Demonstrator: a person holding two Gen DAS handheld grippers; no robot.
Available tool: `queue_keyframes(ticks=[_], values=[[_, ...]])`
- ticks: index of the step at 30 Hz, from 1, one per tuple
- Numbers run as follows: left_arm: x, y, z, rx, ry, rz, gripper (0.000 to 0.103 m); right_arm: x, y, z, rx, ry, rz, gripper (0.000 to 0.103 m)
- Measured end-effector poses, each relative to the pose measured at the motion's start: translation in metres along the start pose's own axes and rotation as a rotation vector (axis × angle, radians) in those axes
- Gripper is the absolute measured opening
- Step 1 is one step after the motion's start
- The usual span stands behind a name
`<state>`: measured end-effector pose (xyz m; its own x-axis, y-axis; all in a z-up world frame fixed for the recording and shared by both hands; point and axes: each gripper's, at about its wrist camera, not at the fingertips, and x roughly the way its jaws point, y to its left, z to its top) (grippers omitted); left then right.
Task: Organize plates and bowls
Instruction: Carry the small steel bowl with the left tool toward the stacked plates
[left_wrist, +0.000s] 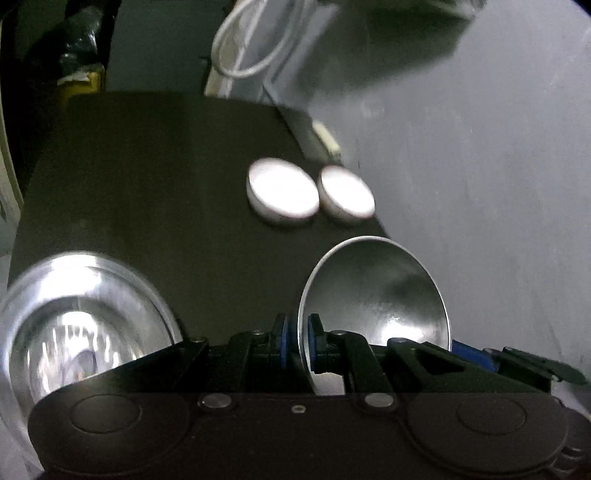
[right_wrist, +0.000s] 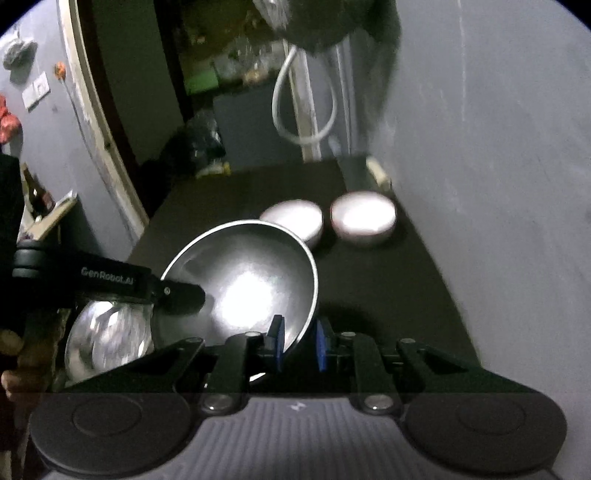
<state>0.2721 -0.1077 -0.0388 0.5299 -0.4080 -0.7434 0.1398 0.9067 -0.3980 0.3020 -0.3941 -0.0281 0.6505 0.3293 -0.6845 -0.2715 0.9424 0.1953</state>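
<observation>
- Left gripper (left_wrist: 300, 341), black body with blue pads (left_wrist: 315, 334): clenched on the rim of a shallow round steel bowl (left_wrist: 373, 291), one pad on each face of the rim.
- Bowl is tilted up on edge, hollow side facing right of the left tool, held off the black tabletop (left_wrist: 166, 166).
- Right gripper (right_wrist: 300, 341), same black build with blue pads (right_wrist: 321, 345): its pads straddle the opposite lower rim of the same steel bowl (right_wrist: 243, 284); they look pressed on the rim, but full contact is hard to confirm through blur.
- In the right wrist view the left tool's black finger (right_wrist: 177, 295) crosses in from the left onto the bowl's left rim.
- Large shiny round steel plate (left_wrist: 81, 332) lies flat on the tabletop, down-left of the left gripper and partly hidden under its body; same plate (right_wrist: 107, 336) shows low-left of the right gripper.
- Two small round white bowls (left_wrist: 282, 190) (left_wrist: 345, 194) sit side by side well ahead of both tools, near the grey wall (left_wrist: 480, 166), almost touching each other.
- White looped cable (left_wrist: 251, 44) hangs far ahead past the table's end.
</observation>
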Motion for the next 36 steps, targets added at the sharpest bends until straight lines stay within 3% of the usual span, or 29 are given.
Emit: queue_keyframes(ticks=[5, 10, 15, 23, 31, 36], values=[[-0.005, 0.003, -0.031, -0.022, 0.083, 0.001, 0.011, -0.009, -0.006, -0.018, -0.001, 0.078, 0.047, 0.020], [-0.017, 0.005, -0.040, 0.025, 0.135, -0.001, 0.011, -0.020, 0.005, -0.027, -0.015, 0.107, 0.064, 0.020], [-0.044, 0.018, -0.057, 0.046, 0.135, -0.021, 0.011, -0.033, 0.031, -0.039, -0.036, 0.112, 0.039, 0.020], [-0.093, 0.062, -0.095, -0.030, 0.129, -0.061, 0.011, -0.047, 0.092, -0.057, -0.157, 0.189, 0.049, 0.020], [-0.111, 0.096, -0.128, -0.077, 0.178, -0.004, 0.011, -0.043, 0.139, -0.088, -0.251, 0.277, 0.102, 0.021], [-0.120, 0.109, -0.133, -0.088, 0.201, 0.035, 0.012, -0.036, 0.157, -0.091, -0.270, 0.300, 0.136, 0.021]])
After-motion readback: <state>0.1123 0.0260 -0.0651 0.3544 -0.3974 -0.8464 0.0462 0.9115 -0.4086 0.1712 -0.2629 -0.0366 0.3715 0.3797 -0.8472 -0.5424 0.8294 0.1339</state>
